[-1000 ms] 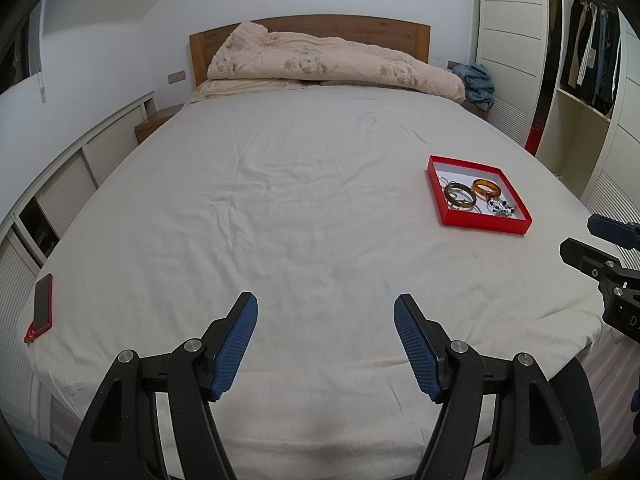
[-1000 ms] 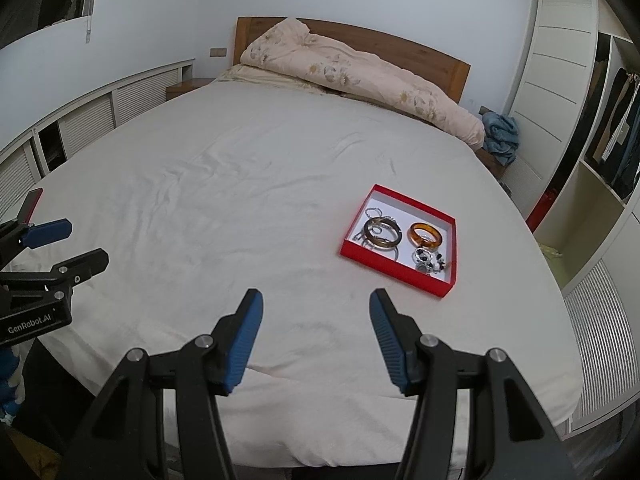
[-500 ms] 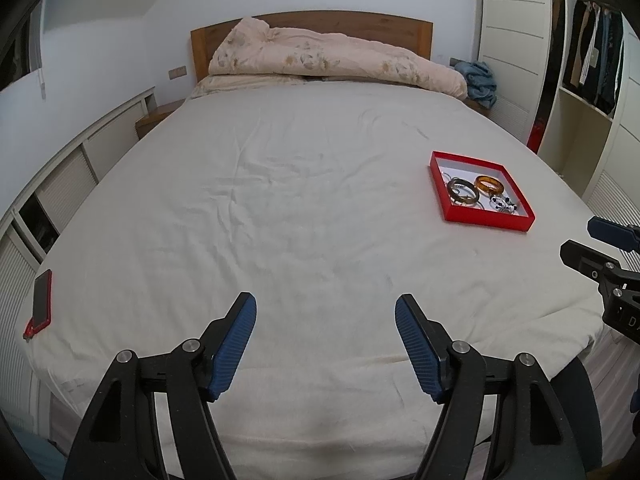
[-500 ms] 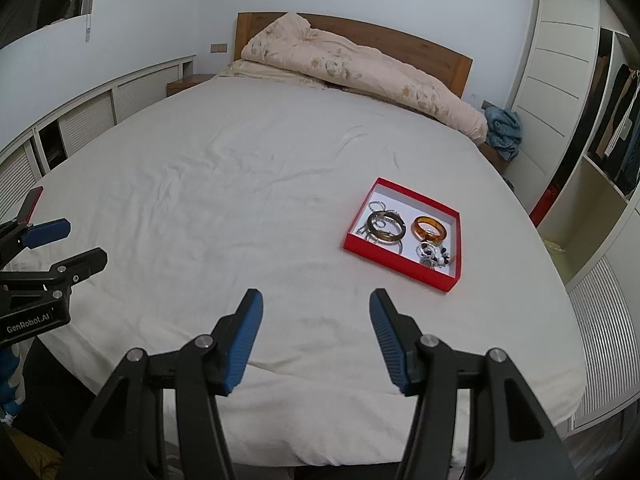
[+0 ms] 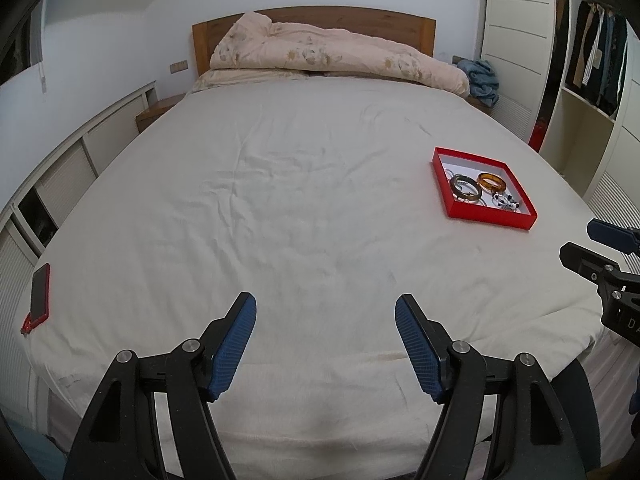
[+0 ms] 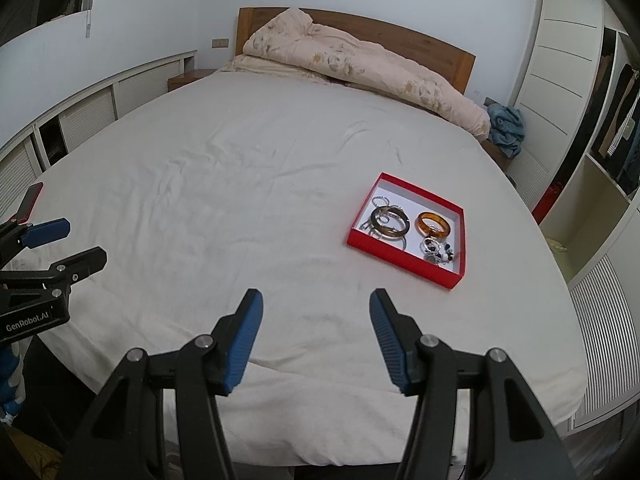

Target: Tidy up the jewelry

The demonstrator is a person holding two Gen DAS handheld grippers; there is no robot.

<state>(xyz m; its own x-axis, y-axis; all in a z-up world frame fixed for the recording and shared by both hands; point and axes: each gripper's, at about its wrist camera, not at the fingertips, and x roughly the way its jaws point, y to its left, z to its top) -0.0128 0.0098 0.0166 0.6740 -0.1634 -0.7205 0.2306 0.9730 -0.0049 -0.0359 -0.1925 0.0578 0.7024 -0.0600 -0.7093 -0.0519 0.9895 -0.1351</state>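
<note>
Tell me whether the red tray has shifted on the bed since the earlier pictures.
Cannot tell. The red tray sits a little differently in both views, but the headboard drifts with it, so that looks like camera sway.

a shallow red tray (image 6: pixel 402 260) with a white floor lies flat on the bed's pale sheet (image 6: pixel 240 200), toward its right side. inside it, a dark grey-brown bangle (image 6: pixel 390 221) lies flat over thin silver rings (image 6: pixel 380 201) at the left, an amber bangle (image 6: pixel 433 225) lies flat just beside it at the right, and a black-and-white beaded bracelet (image 6: pixel 438 251) sits bunched nearer the front wall.
</note>
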